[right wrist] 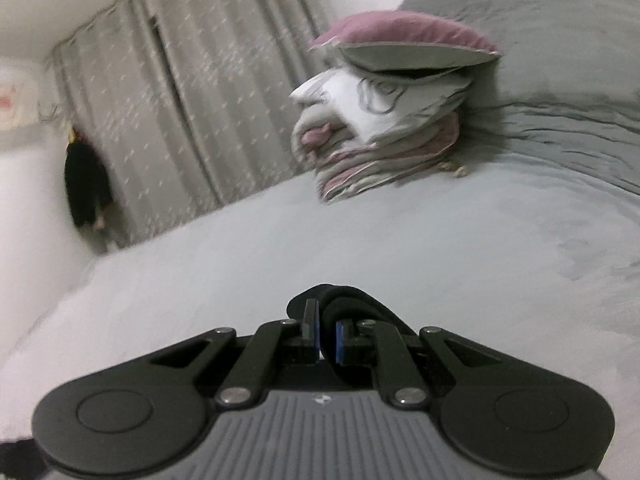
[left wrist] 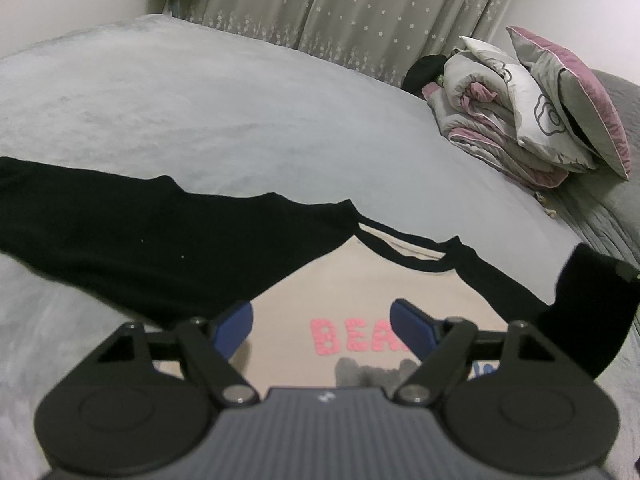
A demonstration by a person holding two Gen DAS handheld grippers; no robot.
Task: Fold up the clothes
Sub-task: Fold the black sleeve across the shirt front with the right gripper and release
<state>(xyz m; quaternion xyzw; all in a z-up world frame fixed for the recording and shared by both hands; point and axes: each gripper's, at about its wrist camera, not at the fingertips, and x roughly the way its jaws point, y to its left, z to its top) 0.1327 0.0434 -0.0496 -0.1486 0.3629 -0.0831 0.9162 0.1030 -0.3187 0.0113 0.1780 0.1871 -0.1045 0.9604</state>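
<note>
1. Leftmost, on the bed: the shirt lies face up, one black sleeve stretched flat toward the left edge, collar toward the far side, pink lettering near the camera.
2. Left gripper: jaws wide apart, hovering over the shirt's chest. Nothing is between the blue pads; whether they touch the cloth I cannot tell.
3. Right gripper: jaws nearly closed, pinching a bunched fold of black cloth, probably the shirt's other sleeve, held off the bed. In the left view a black flap stands raised at the right edge.
4. Far right: a bedding stack sits well apart from the shirt.
5. Risk: the pinch is small and near the pad tips, so the cloth could slip out mid-fold if pulled taut.
6. Risk: with nothing pinning the body, a carried sleeve may drag the shirt sideways and wrinkle it.
7. Risk: a bunched grip could lay the sleeve down twisted, spoiling the fold line.
</note>
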